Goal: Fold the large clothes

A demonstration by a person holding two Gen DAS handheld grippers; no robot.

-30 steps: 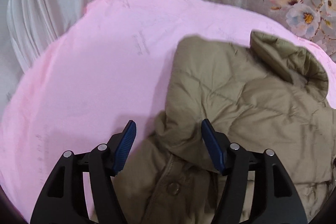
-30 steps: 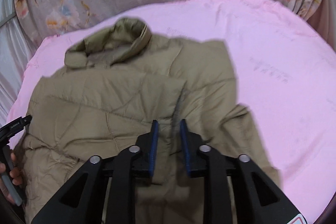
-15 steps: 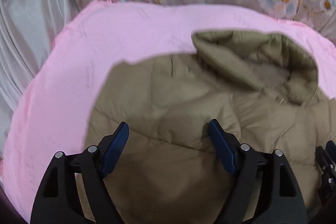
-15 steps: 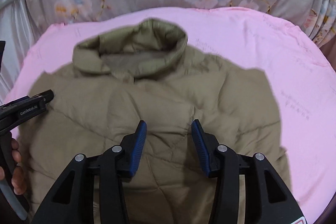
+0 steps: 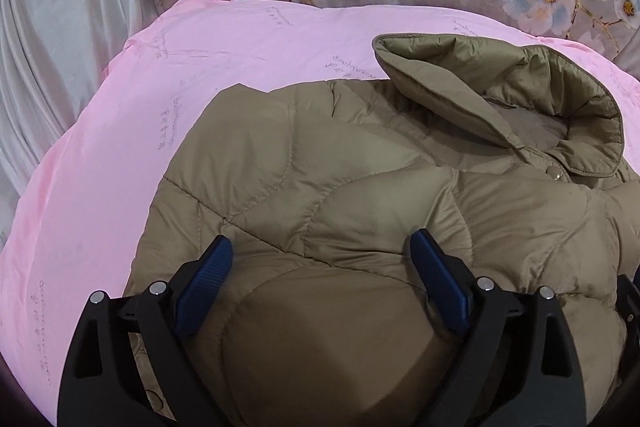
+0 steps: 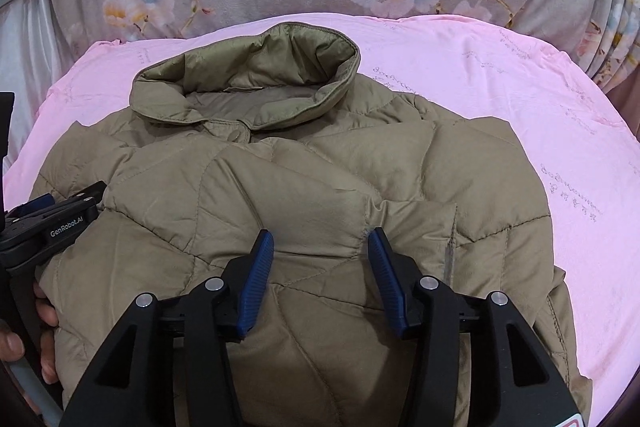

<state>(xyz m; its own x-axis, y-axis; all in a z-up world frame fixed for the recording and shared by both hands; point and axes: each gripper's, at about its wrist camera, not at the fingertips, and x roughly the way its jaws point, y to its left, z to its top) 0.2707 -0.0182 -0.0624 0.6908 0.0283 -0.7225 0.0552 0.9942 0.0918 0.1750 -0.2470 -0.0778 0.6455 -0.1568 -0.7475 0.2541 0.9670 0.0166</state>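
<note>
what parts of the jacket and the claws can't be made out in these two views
- Hem of the olive quilted puffer jacket: right wrist view, cut off by the bottom edge and hidden behind the open right claw.
- Jacket's right side: left wrist view, cut off by the fisheye rim.
- Sleeves: both views, no cuff shows.
- Left claw, open: in the right wrist view only its body shows at the left edge.

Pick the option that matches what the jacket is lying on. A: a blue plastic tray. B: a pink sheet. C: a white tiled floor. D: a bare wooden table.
B: the olive quilted jacket is spread on a pink sheet, which shows around it on both sides and beyond the collar.
</note>
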